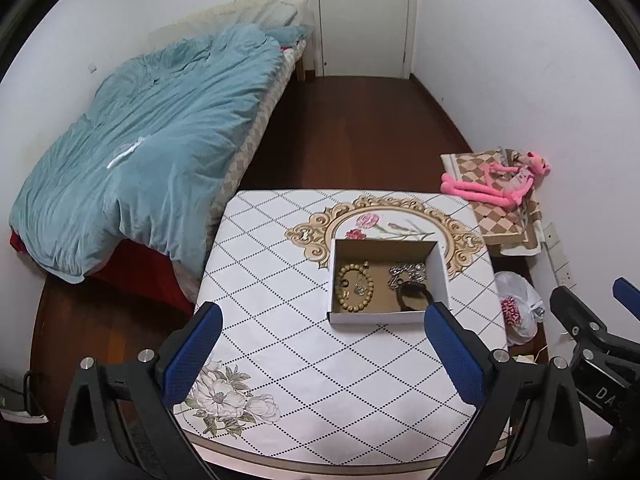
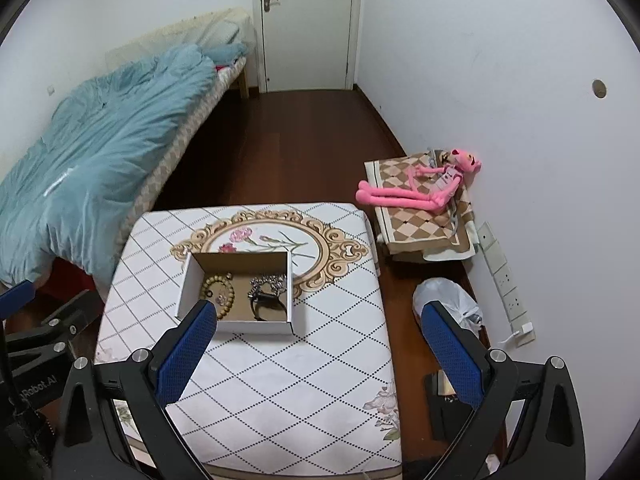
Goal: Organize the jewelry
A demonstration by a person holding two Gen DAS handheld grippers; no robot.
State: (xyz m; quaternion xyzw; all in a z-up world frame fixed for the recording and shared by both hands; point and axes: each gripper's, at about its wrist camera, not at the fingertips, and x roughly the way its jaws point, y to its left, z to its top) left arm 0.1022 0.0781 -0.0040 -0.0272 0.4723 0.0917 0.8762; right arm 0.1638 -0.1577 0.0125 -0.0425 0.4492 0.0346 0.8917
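— So, where are the two grippers?

— Both hang above the near edge of the table (image 1: pixel 280 360), pointing forward and down at it. The left gripper (image 1: pixel 324 352) has its blue pads spread wide with nothing between them. The right gripper (image 2: pixel 320 356) is the same: jaws released, holding nothing. In the left view the right one shows at the far right edge; in the right view the left one sits at the far left edge.

— And the jewelry?

— All in the box (image 1: pixel 340 280), an open shallow cardboard one resting on the table ahead of both tools, apart from them. A ring of tan beads (image 1: pixel 355 289) lies in its left half with a small metal piece inside the loop. A silver chain (image 1: pixel 408 271) is heaped in the right half, and a dark bangle (image 1: pixel 414 298) lies just in front of it, near the box's front wall. In the left view that gripper's right pad overlaps the box's front right corner; in the right view that gripper's left pad overlaps the front left corner.

— What about the room?

— The table wears a white cloth with a dotted diamond grid, a gold oval frame and flowers. A bed (image 2: pixel 92 152) with a blue quilt runs along the left wall. A pink toy (image 2: pixel 420 190) lies on a checkered stool at right, a white bag (image 2: pixel 448 300) sits on the dark wood floor, and a white door (image 2: pixel 306 24) stands shut at the far end.
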